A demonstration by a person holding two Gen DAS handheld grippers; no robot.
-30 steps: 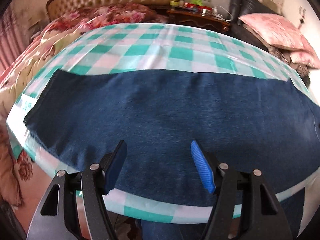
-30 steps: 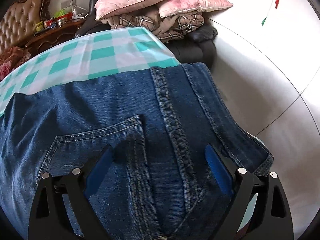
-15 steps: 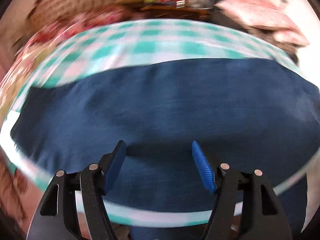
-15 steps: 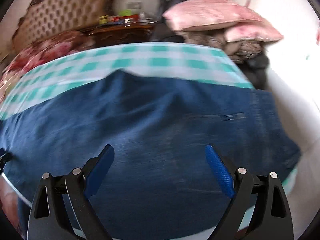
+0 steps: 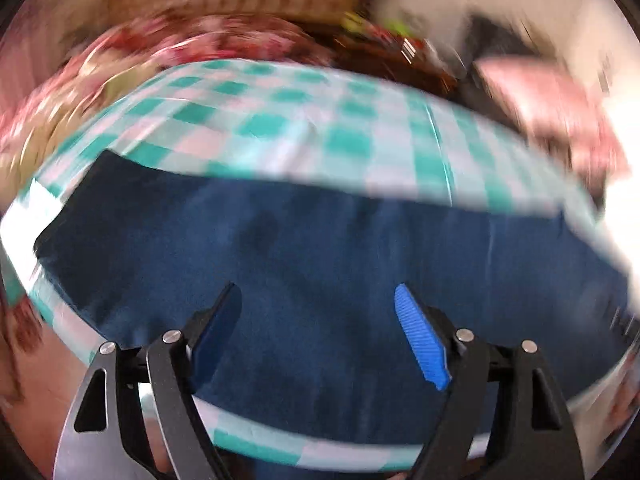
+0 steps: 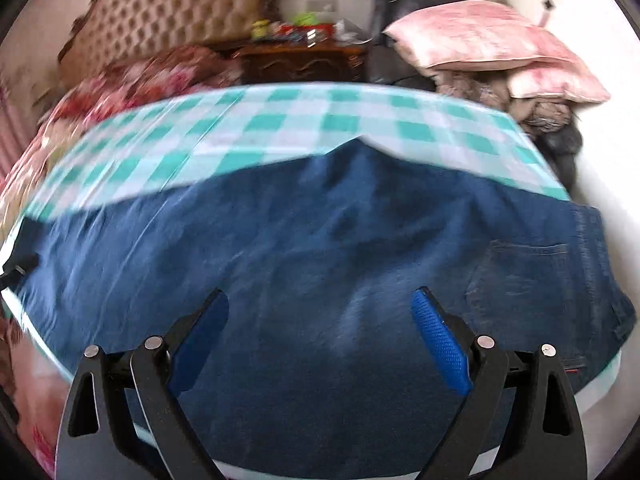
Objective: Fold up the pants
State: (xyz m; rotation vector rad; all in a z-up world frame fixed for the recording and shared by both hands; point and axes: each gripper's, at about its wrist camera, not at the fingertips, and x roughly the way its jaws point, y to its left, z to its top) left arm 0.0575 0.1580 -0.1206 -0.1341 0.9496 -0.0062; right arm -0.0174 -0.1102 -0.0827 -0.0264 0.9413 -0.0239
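Note:
Dark blue jeans [image 5: 320, 256] lie flat across a table with a green and white checked cloth [image 5: 304, 120], legs to the left and waist with a back pocket [image 6: 520, 280] to the right. My left gripper [image 5: 318, 320] is open and empty above the leg part near the table's front edge. My right gripper [image 6: 320, 328] is open and empty above the thigh part, left of the pocket. The jeans [image 6: 320, 240] fill most of the right wrist view. Both views are blurred by motion.
The checked cloth [image 6: 320, 120] is bare behind the jeans. Beyond it stand a tufted headboard [image 6: 172, 20], a floral blanket [image 6: 140, 80], a wooden nightstand [image 6: 304, 60] with small items, and pink pillows [image 6: 480, 40] on a dark sofa.
My right gripper has swung left from the waist and pulled back, now showing the whole jeans. My left gripper has shifted and turned a little; both stay open.

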